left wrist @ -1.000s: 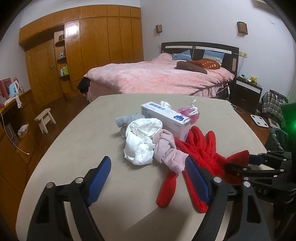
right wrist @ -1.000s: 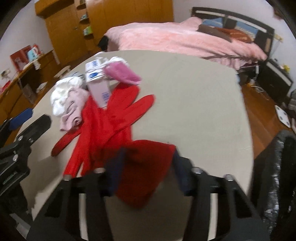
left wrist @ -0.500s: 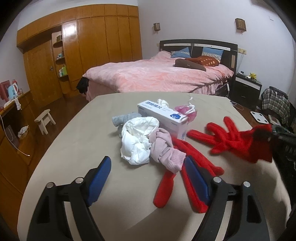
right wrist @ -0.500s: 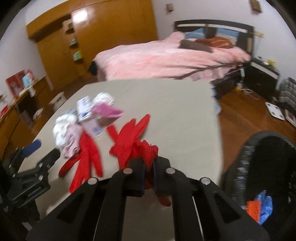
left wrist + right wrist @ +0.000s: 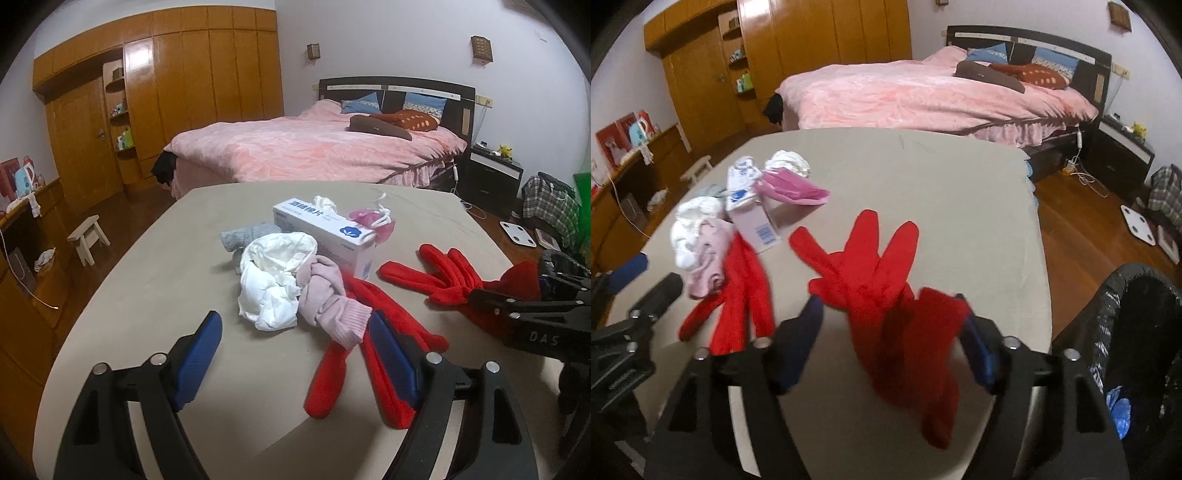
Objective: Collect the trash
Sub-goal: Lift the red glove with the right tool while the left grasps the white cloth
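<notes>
A red glove (image 5: 871, 266) lies near the right edge of the beige table (image 5: 923, 177), its cuff between the open fingers of my right gripper (image 5: 890, 325); the glove also shows in the left wrist view (image 5: 454, 273). A second red glove (image 5: 369, 332) lies by a pink sock (image 5: 328, 299), white crumpled paper (image 5: 273, 273), a grey sock (image 5: 243, 236), a white box (image 5: 325, 229) and a pink mask (image 5: 369, 221). My left gripper (image 5: 295, 350) is open and empty above the table's near edge. A black trash bin (image 5: 1137, 332) stands at the right of the table.
A pink bed (image 5: 314, 147) stands behind the table. A wooden wardrobe (image 5: 166, 92) fills the left wall, with a small stool (image 5: 88, 236) on the floor. A nightstand (image 5: 495, 181), a white scale (image 5: 517, 232) and a plaid bag (image 5: 550, 206) are at the right.
My right gripper was shut on the red glove and dragged it toward the table's right edge; now its jaws are open and the glove lies loose between them. The left gripper stayed put.
</notes>
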`<state>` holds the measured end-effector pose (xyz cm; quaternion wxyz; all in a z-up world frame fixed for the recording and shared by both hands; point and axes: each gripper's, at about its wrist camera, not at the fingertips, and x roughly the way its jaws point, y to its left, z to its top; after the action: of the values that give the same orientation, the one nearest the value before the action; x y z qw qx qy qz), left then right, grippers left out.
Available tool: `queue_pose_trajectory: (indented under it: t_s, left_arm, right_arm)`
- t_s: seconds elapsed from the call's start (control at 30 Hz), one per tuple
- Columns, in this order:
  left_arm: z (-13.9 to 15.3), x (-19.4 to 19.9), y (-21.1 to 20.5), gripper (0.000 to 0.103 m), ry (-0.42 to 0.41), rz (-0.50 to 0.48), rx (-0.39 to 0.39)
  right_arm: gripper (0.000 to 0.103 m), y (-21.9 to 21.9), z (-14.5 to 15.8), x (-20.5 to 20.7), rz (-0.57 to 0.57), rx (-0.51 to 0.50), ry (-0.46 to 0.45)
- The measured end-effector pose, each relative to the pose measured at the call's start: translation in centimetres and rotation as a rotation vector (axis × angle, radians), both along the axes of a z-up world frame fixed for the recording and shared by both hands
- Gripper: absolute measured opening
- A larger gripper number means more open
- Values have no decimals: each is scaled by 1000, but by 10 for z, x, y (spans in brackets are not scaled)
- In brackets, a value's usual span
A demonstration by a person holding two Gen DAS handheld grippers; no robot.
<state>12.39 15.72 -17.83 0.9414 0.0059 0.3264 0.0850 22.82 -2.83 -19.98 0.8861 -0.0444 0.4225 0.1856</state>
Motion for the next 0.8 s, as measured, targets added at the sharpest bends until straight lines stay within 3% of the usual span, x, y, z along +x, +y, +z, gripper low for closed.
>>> queue_pose_trajectory:
  t_s: [0.1, 0.13, 0.17, 0.23, 0.33, 0.47, 0.63, 0.8]
  left_arm:
    - [-1, 4, 5, 80, 4, 12, -7]
    - [-1, 4, 7, 80, 3, 14, -6]
    - [0, 5, 8, 80, 1, 17, -5]
    - [0, 8, 11, 80, 0, 21, 0]
    - [-2, 15, 17, 74, 13, 25, -12]
    - [-6, 23, 22, 61, 28, 22, -34]
    - [-13, 29, 31, 27, 67, -6, -100]
    - [-9, 21, 35, 21, 41, 6, -111]
  right_arm:
    - [70, 2, -10, 8, -6, -26, 46]
    - [58, 2, -13, 10, -11, -19, 61]
    - [54, 2, -15, 11, -19, -21, 67]
    - [27, 4, -14, 13, -10, -10, 64]
    - [14, 7, -14, 15, 5, 4, 63]
    - [13, 8, -8, 16, 7, 51, 45]
    - [13, 12, -2, 16, 19, 60, 36]
    - [13, 12, 2, 14, 17, 65, 33]
